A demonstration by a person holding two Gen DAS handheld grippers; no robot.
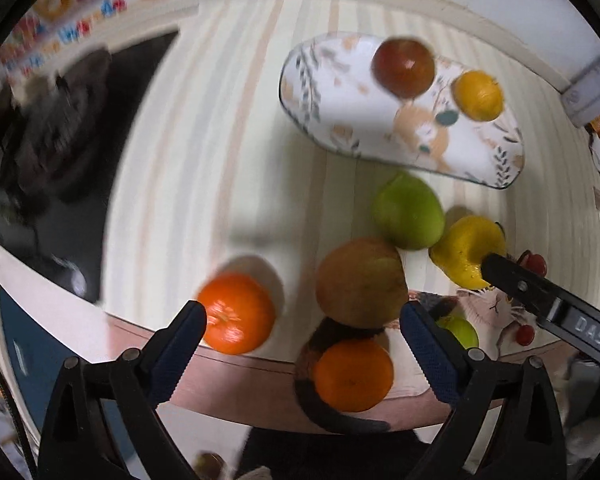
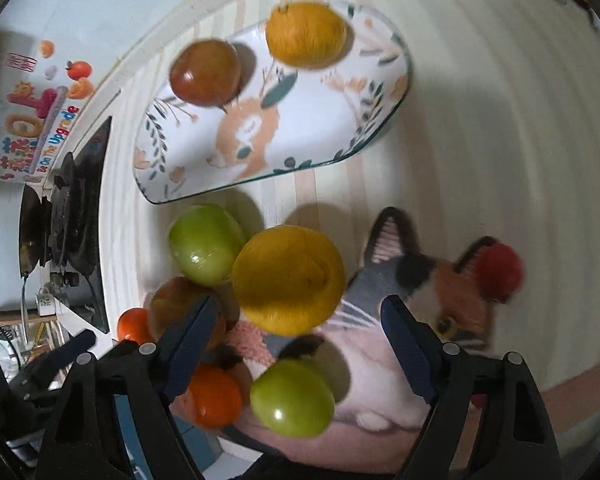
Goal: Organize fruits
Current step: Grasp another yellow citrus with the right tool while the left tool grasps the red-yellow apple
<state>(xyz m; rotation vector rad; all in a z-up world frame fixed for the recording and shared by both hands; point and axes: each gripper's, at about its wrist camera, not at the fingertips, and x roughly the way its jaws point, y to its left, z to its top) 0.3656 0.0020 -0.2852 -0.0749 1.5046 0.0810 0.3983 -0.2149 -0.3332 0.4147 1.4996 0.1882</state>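
A patterned oblong plate (image 1: 340, 120) (image 2: 320, 128) holds a red-brown apple (image 1: 404, 68) (image 2: 206, 72) and a yellow-orange fruit (image 1: 478, 96) (image 2: 306, 34). In front lie a green apple (image 1: 408, 212) (image 2: 204, 244), a yellow fruit (image 1: 466, 250) (image 2: 288, 280), a brownish pear (image 1: 360, 282) (image 2: 176, 304), two oranges (image 1: 238, 314) (image 1: 354, 374) and a small green apple (image 2: 292, 398). My left gripper (image 1: 304, 340) is open above the pear and oranges. My right gripper (image 2: 296, 332) is open over the yellow fruit; one of its fingers (image 1: 512, 278) shows in the left wrist view.
A cat-picture mat (image 2: 380, 360) lies under the near fruits, with a red fruit (image 2: 500, 266) on its right part. A black stove (image 2: 80, 208) stands at the left. The striped counter's front edge (image 1: 228, 364) is close below the grippers.
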